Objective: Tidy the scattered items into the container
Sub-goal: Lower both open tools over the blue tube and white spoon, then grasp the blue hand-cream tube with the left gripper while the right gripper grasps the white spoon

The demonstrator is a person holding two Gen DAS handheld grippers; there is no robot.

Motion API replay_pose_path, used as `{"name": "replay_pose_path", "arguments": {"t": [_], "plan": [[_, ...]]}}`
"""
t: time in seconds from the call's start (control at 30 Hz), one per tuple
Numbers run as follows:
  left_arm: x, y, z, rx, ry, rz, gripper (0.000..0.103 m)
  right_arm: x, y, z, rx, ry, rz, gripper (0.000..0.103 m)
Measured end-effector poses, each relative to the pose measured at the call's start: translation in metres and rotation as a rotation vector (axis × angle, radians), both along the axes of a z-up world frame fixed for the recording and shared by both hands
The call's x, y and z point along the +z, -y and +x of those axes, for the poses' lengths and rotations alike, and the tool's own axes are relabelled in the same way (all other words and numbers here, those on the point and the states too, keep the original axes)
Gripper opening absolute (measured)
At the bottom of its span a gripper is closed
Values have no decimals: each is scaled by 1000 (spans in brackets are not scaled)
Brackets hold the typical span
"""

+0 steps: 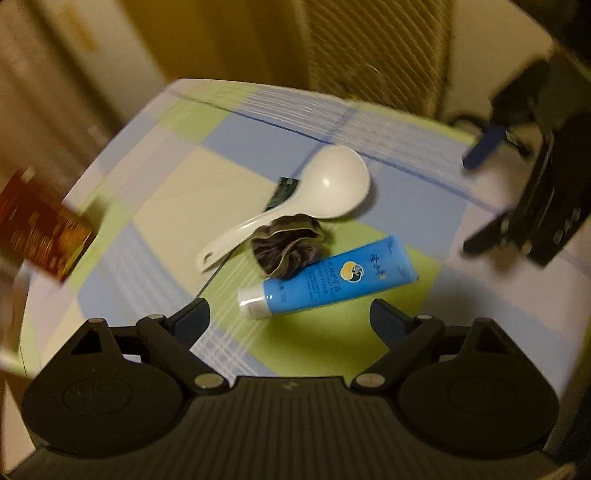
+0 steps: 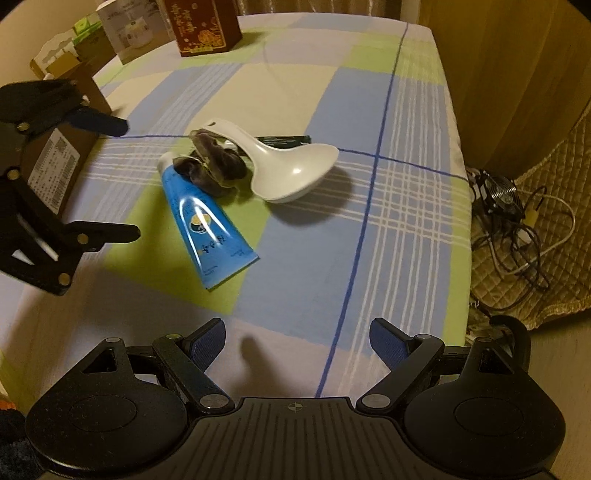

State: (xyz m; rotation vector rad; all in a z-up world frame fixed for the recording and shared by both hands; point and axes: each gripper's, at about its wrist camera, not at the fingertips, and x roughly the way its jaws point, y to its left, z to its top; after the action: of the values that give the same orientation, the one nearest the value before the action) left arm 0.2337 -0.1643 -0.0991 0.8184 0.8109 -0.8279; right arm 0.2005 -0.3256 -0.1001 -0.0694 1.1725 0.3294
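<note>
A blue tube with a white cap [image 1: 328, 280] [image 2: 207, 218] lies on the checked tablecloth [image 2: 388, 110]. A dark scrunchie [image 1: 288, 247] [image 2: 214, 166] rests against the tube and against a white spoon [image 1: 332, 184] [image 2: 288, 166]. A dark green sachet [image 1: 282, 190] [image 2: 284, 139] pokes out from under the spoon. My left gripper [image 1: 288, 317] [image 2: 125, 179] hovers open just short of the tube's cap, nothing between its fingers. My right gripper [image 2: 297, 332] [image 1: 476, 195] stands open over bare cloth, on the tube's flat-end side.
A brown cardboard box with a label [image 2: 62, 158] stands at the table's edge behind my left gripper. A red patterned box [image 2: 205, 26] [image 1: 40, 229] and a white box [image 2: 129, 29] stand at the far edge. A small fan and cables [image 2: 506, 206] lie on the floor.
</note>
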Motion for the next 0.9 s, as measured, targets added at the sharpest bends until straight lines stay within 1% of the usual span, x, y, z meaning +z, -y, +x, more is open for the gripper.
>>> {"name": "replay_pose_path", "arguments": {"t": [0.03,0.13,0.2,0.27,0.33,0.37,0.4,0.43,0.47,0.5,0.53,0.57,0.6,0.63,0.7,0.73,0.8,0.83,0.87,0.9], "plan": [[-4,3,3,-32,-3,24,89,0,2,0,-9,-2,2,91],[-16,13,13,-137,-20,113,80,-3,9,0,-40,-9,1,91],[-25,19,20,-186,-32,156,79,-3,13,-2,-62,-16,2,91],[-34,23,27,-211,-48,184,76,-4,17,-4,-78,-21,2,90],[-40,25,32,-238,-62,189,78,-4,20,-5,-90,-24,-3,91],[-40,25,34,-250,-74,181,72,-4,21,-6,-96,-25,-3,91],[-40,26,36,-252,-89,179,70,-5,22,-6,-102,-27,-3,91],[-39,25,37,-253,-91,182,65,-5,22,-6,-106,-27,-3,91],[-39,24,36,-257,-90,188,57,-4,22,-6,-109,-27,-3,91],[-39,23,34,-260,-89,197,53,-4,22,-5,-109,-26,-2,91],[-37,23,32,-257,-91,211,40,-4,22,-5,-108,-26,-1,91],[-38,22,30,-245,-105,227,31,-4,21,-5,-105,-25,0,91],[-36,23,32,-226,-128,243,26,-4,20,-4,-102,-24,1,91],[-36,21,28,-213,-136,258,24,-4,20,-4,-98,-23,1,91],[-36,15,14,-212,-137,284,23,-4,19,-4,-94,-22,2,91],[-36,12,9,-207,-142,284,23,-5,19,-3,-92,-22,3,91],[-33,6,2,-167,-162,253,25,-5,19,-3,-87,-21,2,91],[-31,4,0,-146,-168,229,31,-5,19,-3,-86,-20,2,91],[-28,2,0,-124,-173,196,46,-5,19,-3,-84,-19,1,91],[-25,0,1,-100,-176,160,52,-5,19,-3,-82,-19,-1,91]]}}
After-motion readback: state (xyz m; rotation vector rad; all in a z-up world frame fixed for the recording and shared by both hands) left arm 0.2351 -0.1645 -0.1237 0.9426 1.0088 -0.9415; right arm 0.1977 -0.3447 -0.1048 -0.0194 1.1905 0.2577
